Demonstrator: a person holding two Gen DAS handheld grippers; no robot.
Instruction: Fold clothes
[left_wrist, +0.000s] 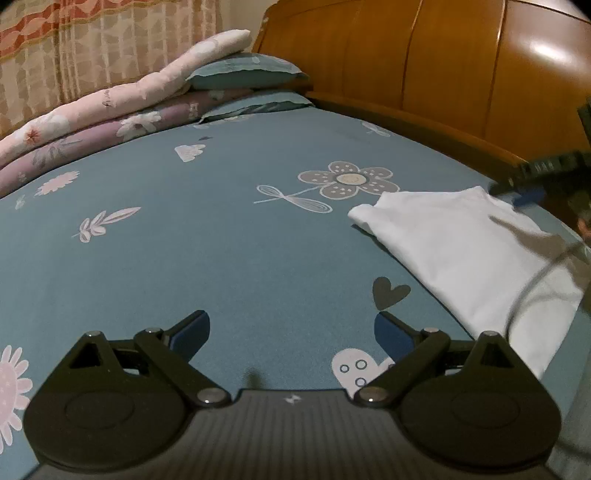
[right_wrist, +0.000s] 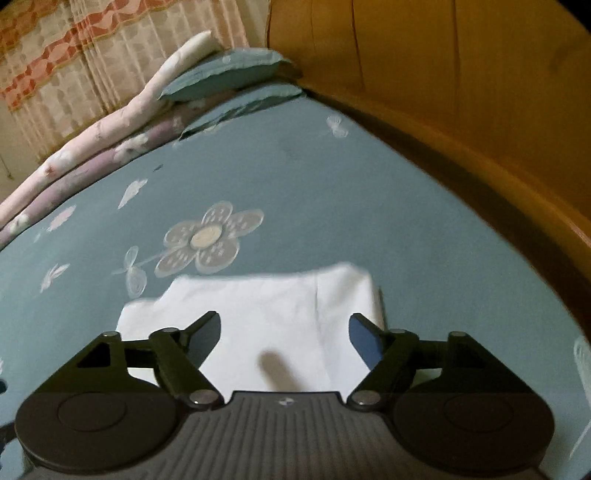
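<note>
A folded white garment (left_wrist: 469, 254) lies flat on the teal flowered bedsheet (left_wrist: 221, 240), to the right in the left wrist view. My left gripper (left_wrist: 291, 330) stands open over bare sheet, left of the cloth, nothing between its fingers. In the right wrist view the same white garment (right_wrist: 273, 314) lies directly ahead. My right gripper (right_wrist: 284, 338) hovers over its near part, jaws open and apart from the fabric. The right gripper also shows as a blurred dark shape (left_wrist: 546, 173) at the far edge of the cloth.
A wooden headboard (left_wrist: 424, 62) rises behind the bed. Two teal pillows (left_wrist: 247, 74) and rolled pink and purple quilts (left_wrist: 92, 110) lie along the back left. A patterned curtain (left_wrist: 74, 44) hangs beyond. A thin cable (left_wrist: 535, 284) crosses the cloth's right side.
</note>
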